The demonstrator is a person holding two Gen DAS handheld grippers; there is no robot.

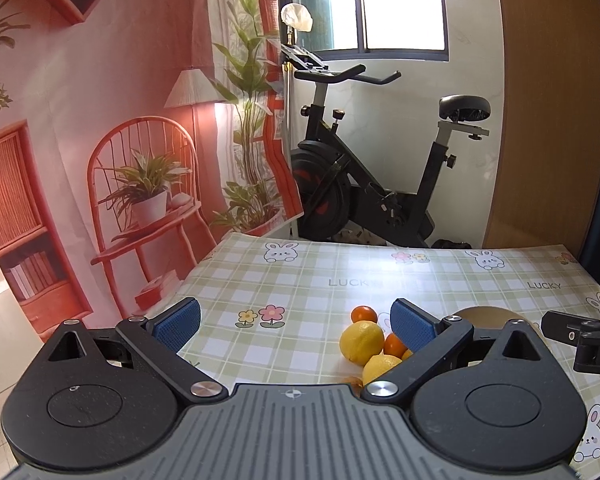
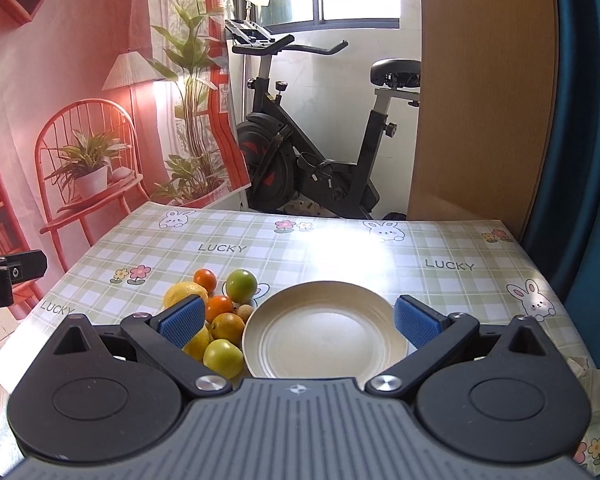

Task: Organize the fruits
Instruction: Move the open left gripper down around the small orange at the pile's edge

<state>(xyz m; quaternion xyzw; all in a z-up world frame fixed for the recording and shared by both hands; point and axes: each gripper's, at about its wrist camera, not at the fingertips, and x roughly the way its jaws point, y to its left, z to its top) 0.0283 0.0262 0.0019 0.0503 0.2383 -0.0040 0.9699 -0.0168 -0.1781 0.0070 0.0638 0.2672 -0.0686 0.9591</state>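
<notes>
A pile of fruit lies on the checked tablecloth, left of a cream plate (image 2: 320,330). In the right wrist view I see a lemon (image 2: 184,294), several oranges such as one at the back (image 2: 205,279), a green fruit (image 2: 241,285) and a yellow-green one (image 2: 222,358). The plate holds nothing. My right gripper (image 2: 300,322) is open above the plate's near side. My left gripper (image 1: 296,326) is open and empty; a lemon (image 1: 361,341) and oranges (image 1: 364,314) lie near its right finger. The plate's rim (image 1: 484,314) shows behind that finger.
The table (image 2: 340,248) ends at a printed pink backdrop on the left. An exercise bike (image 2: 320,160) stands beyond the far edge. A wooden panel (image 2: 480,100) and blue curtain rise at the right. A crumpled tissue (image 2: 592,380) lies at the table's right edge.
</notes>
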